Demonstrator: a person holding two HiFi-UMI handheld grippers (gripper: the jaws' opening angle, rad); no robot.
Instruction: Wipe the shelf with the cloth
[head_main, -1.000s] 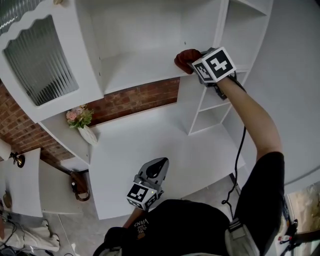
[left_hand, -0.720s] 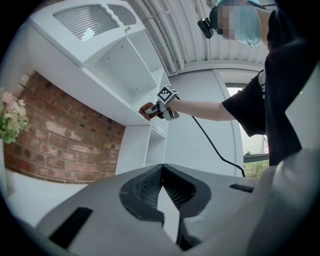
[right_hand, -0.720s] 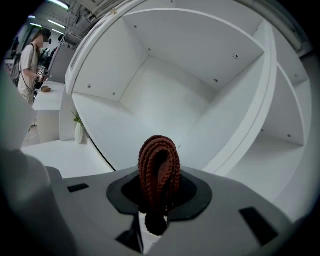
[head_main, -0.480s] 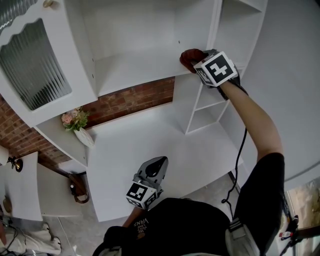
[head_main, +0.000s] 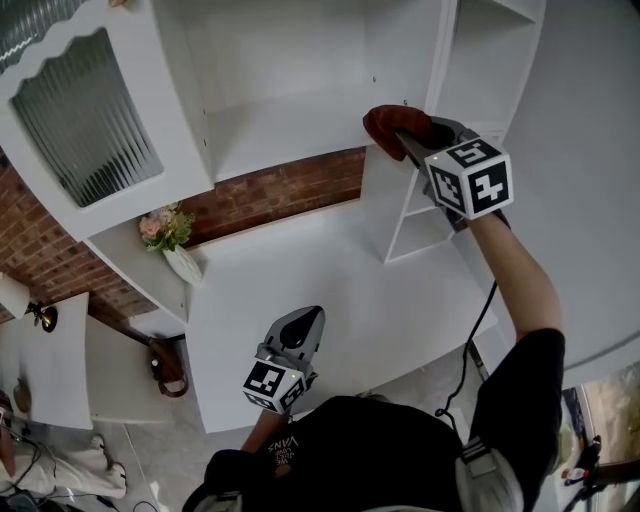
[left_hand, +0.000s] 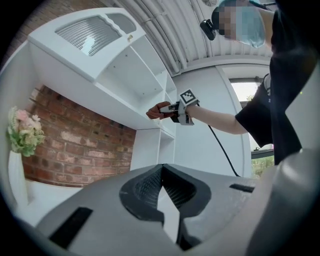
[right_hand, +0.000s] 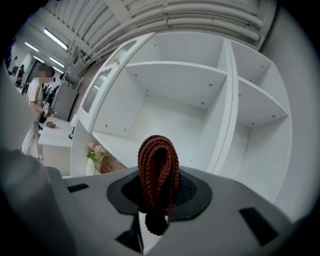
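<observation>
The head view looks steeply down onto the desk (head_main: 330, 290) and shelf (head_main: 280, 125). The left gripper view faces up from low at the desk's front edge; the right gripper view sits close at the shelf's front edge (all share the shelf).

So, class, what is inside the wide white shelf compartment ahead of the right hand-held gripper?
The white shelf compartment shows only bare walls and peg holes. The dark red knitted cloth, clamped in the right hand-held gripper, hides part of its floor.

the cloth (right_hand: 158, 160) has its lower end hidden in the right gripper (right_hand: 159, 192); the glass door (head_main: 85, 110) is cut off top left.
</observation>
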